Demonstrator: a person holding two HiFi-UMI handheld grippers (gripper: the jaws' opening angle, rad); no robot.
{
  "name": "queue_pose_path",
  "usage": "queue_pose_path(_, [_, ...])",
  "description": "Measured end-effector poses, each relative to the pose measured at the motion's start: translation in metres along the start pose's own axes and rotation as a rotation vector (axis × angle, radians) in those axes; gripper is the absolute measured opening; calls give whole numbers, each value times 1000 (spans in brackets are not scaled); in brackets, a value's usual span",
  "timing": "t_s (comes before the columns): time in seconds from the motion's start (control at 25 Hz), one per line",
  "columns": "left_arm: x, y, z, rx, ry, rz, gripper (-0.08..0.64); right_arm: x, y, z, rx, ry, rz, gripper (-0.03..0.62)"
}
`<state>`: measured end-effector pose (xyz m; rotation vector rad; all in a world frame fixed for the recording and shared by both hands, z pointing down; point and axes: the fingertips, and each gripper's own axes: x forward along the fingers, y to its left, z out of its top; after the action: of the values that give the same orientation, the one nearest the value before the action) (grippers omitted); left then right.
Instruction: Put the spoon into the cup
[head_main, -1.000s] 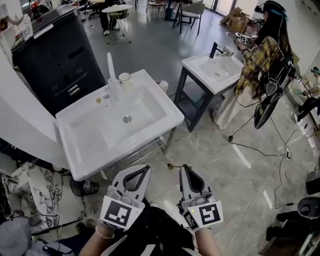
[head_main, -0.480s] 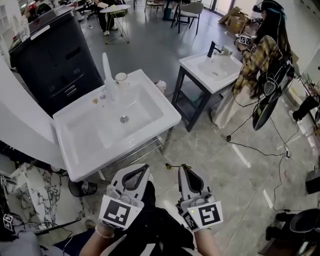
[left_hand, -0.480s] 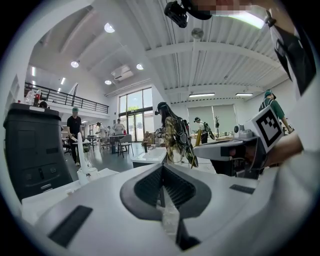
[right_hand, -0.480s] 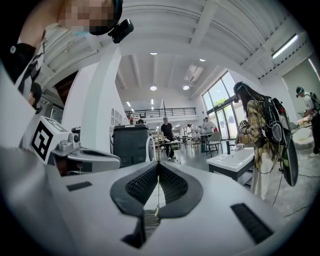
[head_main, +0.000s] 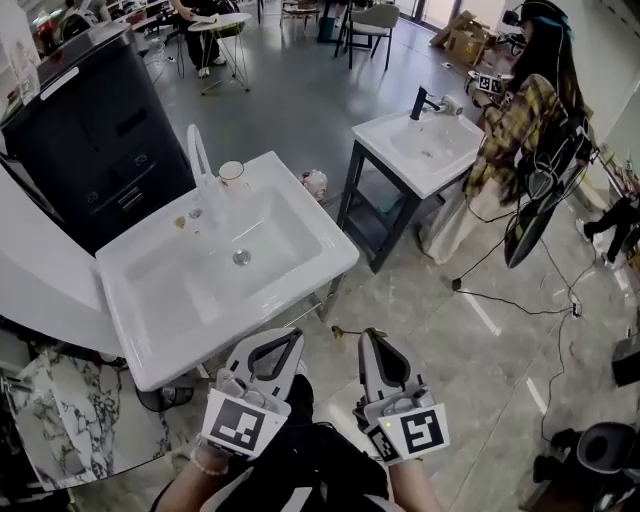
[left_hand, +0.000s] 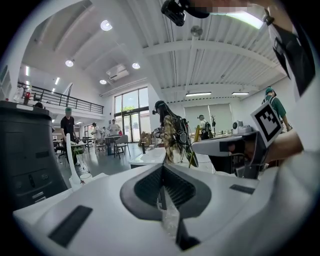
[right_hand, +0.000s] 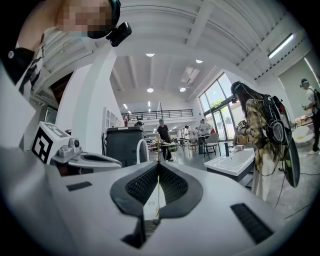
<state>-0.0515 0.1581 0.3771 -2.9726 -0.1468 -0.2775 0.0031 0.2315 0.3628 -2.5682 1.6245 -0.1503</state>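
Note:
A small white cup (head_main: 232, 172) stands on the back rim of the white sink (head_main: 300, 275), beside its tall white faucet (head_main: 195, 160). Both grippers hang low over the floor, in front of the sink and well short of the cup. My right gripper (head_main: 368, 333) is shut on a thin gold spoon (head_main: 345, 331), which sticks out leftward past the tip. In the right gripper view the spoon's handle (right_hand: 158, 192) runs upright between the closed jaws. My left gripper (head_main: 296, 338) is shut with nothing seen in it. The left gripper view shows the cup (left_hand: 86, 177) far off to the left.
A second sink (head_main: 425, 140) on a dark frame stands to the right, with a person in a plaid shirt (head_main: 520, 130) at it. A black cabinet (head_main: 90, 120) is behind the near sink. Cables (head_main: 500, 300) trail over the tiled floor on the right.
The head view has drifted, so the sink and cup sit a little further left and lower. Both grippers keep their pose, and the spoon stays in the right one.

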Motion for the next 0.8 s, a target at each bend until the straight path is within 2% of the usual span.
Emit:
queue_pose_path(0.24, [30, 40, 12, -45, -6, 26, -3, 46, -15, 5, -15, 17, 19, 8])
queue_pose_path(0.44, [55, 74, 11, -31, -3, 32, -3, 85, -29, 11, -20, 27, 27, 8])
queue_pose_path(0.8, [86, 134, 15, -63, -23, 85, -3, 153, -49, 11, -34, 64, 61, 8])
